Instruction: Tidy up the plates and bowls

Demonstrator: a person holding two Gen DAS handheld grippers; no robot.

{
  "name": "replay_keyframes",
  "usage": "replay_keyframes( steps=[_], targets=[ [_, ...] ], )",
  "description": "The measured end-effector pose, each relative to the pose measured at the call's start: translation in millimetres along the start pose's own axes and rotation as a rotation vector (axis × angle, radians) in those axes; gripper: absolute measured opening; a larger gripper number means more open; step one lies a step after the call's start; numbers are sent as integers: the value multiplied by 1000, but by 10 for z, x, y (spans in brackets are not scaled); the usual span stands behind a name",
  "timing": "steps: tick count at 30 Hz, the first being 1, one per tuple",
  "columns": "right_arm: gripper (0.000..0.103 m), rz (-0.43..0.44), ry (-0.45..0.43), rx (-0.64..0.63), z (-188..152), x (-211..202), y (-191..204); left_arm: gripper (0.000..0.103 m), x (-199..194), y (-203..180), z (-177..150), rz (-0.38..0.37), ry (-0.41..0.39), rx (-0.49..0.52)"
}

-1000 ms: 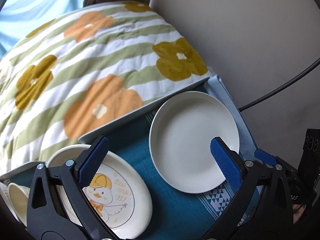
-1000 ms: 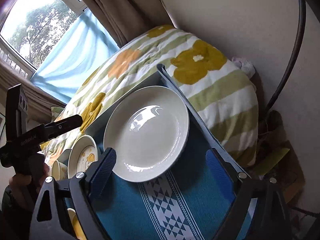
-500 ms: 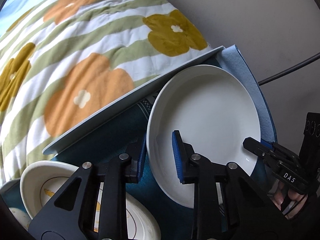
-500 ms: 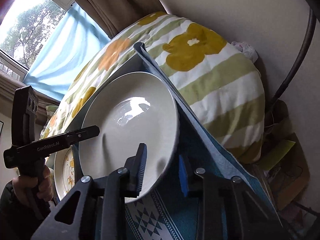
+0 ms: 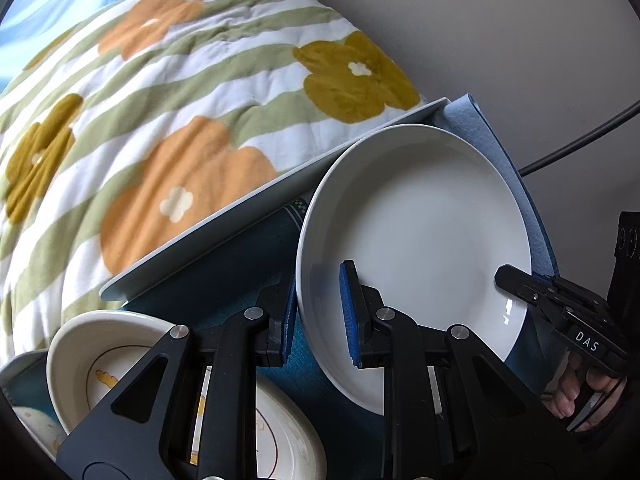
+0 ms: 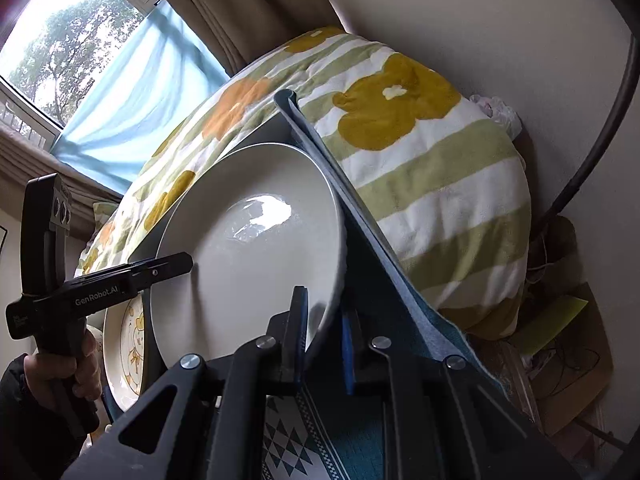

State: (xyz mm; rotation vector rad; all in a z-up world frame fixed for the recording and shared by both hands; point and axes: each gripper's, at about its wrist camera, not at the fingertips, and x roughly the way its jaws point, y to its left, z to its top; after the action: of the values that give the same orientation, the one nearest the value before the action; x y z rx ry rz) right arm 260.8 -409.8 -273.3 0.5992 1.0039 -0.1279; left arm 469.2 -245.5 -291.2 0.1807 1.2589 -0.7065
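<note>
- Left wrist view: the left hand-held gripper [image 5: 318, 316] is clamped on the near left rim of the white plate [image 5: 416, 240], one blue pad [image 5: 346, 312] inside the plate and the other under its edge
- The plate sits tilted over the teal cloth [image 5: 248, 264] that covers the table, at its far right corner
- At the plate's right edge the right hand-held gripper [image 5: 516, 280] reaches in; its black body carries the white letters "DAS", and fingers of the person's hand [image 5: 576, 392] show beneath it
- Just left of the pads lies a cream duck-print plate [image 5: 100, 356] with a yellow drawing; no writing on it can be read here
- A small cream bowl [image 5: 34, 424] peeks in at the lower left edge
- Behind the table edge rises a quilt [image 5: 168, 120] striped green and white with orange and mustard flowers; a dark cable [image 5: 580, 144] crosses the grey wall on the right
- Right wrist view: the right hand-held gripper [image 6: 324, 340] is closed on the near right rim of the white plate [image 6: 256, 264], which stands steeply tilted with window glare on its face
- The left hand-held gripper [image 6: 176, 264] grips the opposite rim; its side reads "GenRobot.AI", and a hand [image 6: 60, 372] holds its handle
- The duck-print plate [image 6: 128, 352] shows partly behind the white one, low left
- The teal cloth [image 6: 304, 440] carries a white triangle pattern, and its grey-blue edge [image 6: 360, 216] folds up beside the plate
- Beyond lie the quilt [image 6: 440, 184], a blue curtain [image 6: 132, 100] over the window [image 6: 60, 40], and cardboard clutter [image 6: 560, 360] low right
</note>
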Motion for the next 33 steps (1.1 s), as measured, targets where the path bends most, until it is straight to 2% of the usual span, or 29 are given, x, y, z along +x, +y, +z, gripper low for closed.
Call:
replay_keyframes(
  steps=[9, 16, 25, 33],
  targets=[
    [14, 31, -4, -110, 80, -300, 240, 18, -601, -70, -150, 29, -93, -45],
    [14, 83, 2, -215, -61, -645, 603, 18, -1219, -48, -591, 71, -170, -122],
    [14, 151, 58, -330, -721, -950, 1106, 18, -1895, 81, -1788, 129, -225, -251],
    [14, 176, 135, -437, -1470, -963, 1458, 18, -2137, 262, -2964, 161, -212, -395]
  ],
)
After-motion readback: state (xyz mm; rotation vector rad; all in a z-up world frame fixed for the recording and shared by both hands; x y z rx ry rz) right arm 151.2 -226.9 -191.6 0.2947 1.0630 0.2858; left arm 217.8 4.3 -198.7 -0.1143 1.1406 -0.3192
